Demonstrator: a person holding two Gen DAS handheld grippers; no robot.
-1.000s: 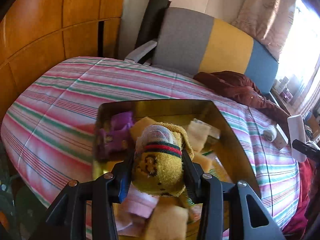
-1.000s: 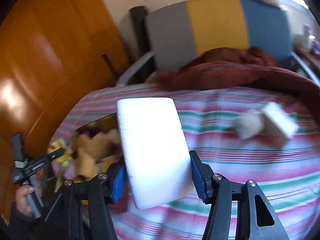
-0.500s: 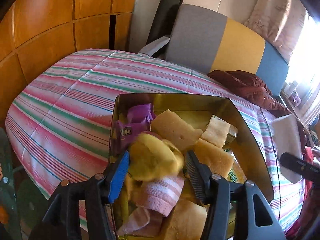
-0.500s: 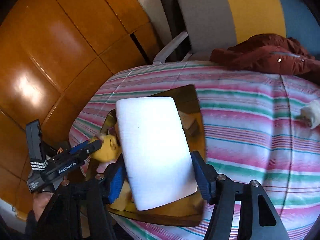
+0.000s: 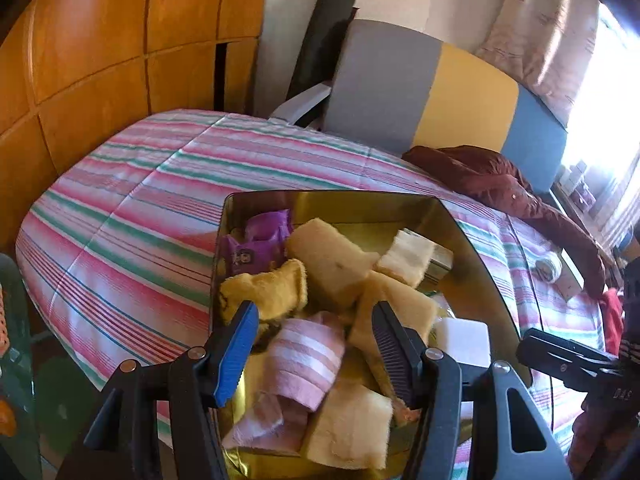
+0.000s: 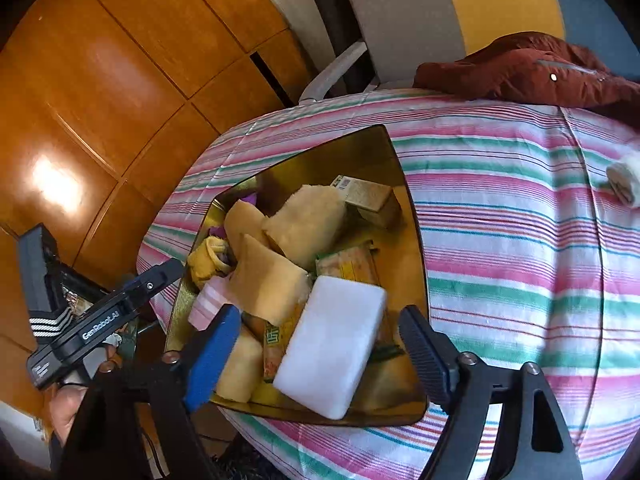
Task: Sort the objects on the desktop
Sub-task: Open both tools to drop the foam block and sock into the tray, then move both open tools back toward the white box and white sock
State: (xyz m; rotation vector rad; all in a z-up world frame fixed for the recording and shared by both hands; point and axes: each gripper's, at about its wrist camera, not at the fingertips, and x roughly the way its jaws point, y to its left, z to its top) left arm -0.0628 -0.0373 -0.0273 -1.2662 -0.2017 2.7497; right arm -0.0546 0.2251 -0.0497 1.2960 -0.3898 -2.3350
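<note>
Sponge (image 6: 330, 344), white and blocky, now lies in the gold tray (image 6: 414, 240), and your right gripper (image 6: 320, 344) no longer holds it. A second ago that gripper was squeezing the sponge above the striped cloth (image 6: 520, 240), away from the tray. Its jaws have just been opening, and now they stand wide with a gap on each side of the sponge. The sponge sits between the two fingers but neither pad presses on it. It rests on top of a yellow packet (image 6: 348, 266), near the tray's close edge.

Your left gripper (image 5: 312, 340) changed too. A second ago it pinched the yellow sock (image 5: 266, 288). Its jaws have just been opening as well, and now nothing is held in them. The sock lies in the tray, just past the blue finger, beside the purple packet (image 5: 256, 242). A pink striped cloth (image 5: 308, 360) shows in the gap between the fingers, but it lies loose in the tray below.

So two more things look sorted. A small white roll (image 6: 624, 178) sits far off on the striped cloth, well apart from the tray. I think you should pull your right gripper back and go for that one next.
</note>
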